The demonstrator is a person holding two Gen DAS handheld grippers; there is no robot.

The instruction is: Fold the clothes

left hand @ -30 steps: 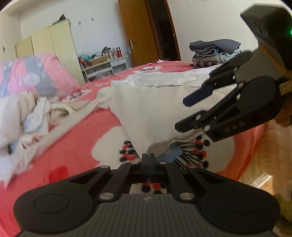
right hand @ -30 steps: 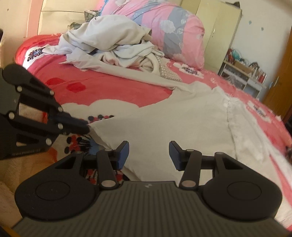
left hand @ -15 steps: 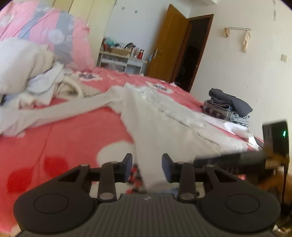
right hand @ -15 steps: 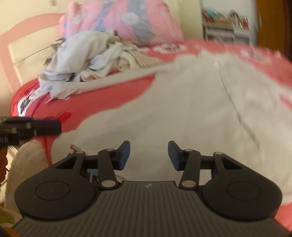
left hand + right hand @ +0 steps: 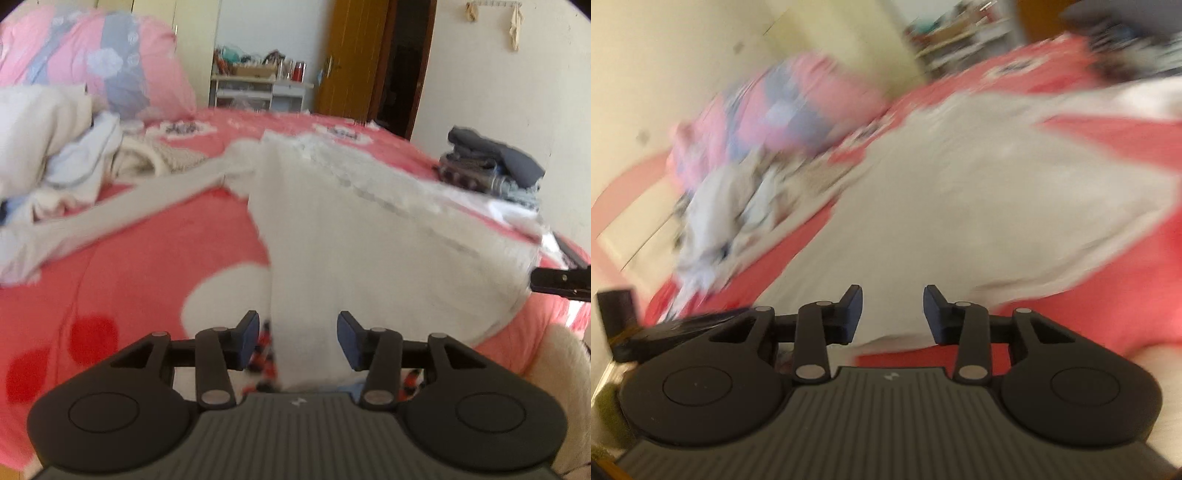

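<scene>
A white long-sleeved garment (image 5: 369, 236) lies spread flat on the pink flowered bed (image 5: 155, 266), one sleeve (image 5: 129, 210) stretched toward the left. My left gripper (image 5: 297, 339) hovers over its near corner, jaws opening. The cloth lies below the gap and the pads do not press on it. The tip of my right gripper (image 5: 561, 282) shows at the garment's right edge. The right wrist view is blurred and tilted. There my right gripper (image 5: 893, 314) hangs over the garment's (image 5: 960, 203) near hem, jaws closing with nothing pinched between them. The left gripper (image 5: 683, 325) shows at lower left.
A heap of unfolded pale clothes (image 5: 55, 147) lies at the left before a pink and grey quilt (image 5: 110, 62). A stack of folded dark clothes (image 5: 495, 166) sits at the bed's far right. Behind are a cluttered shelf (image 5: 258, 85) and a wooden door (image 5: 354, 55).
My left gripper was shut on the garment's corner, then opened and let it go. My right gripper swept sideways along the hem, rolled over, and its jaws narrowed a little.
</scene>
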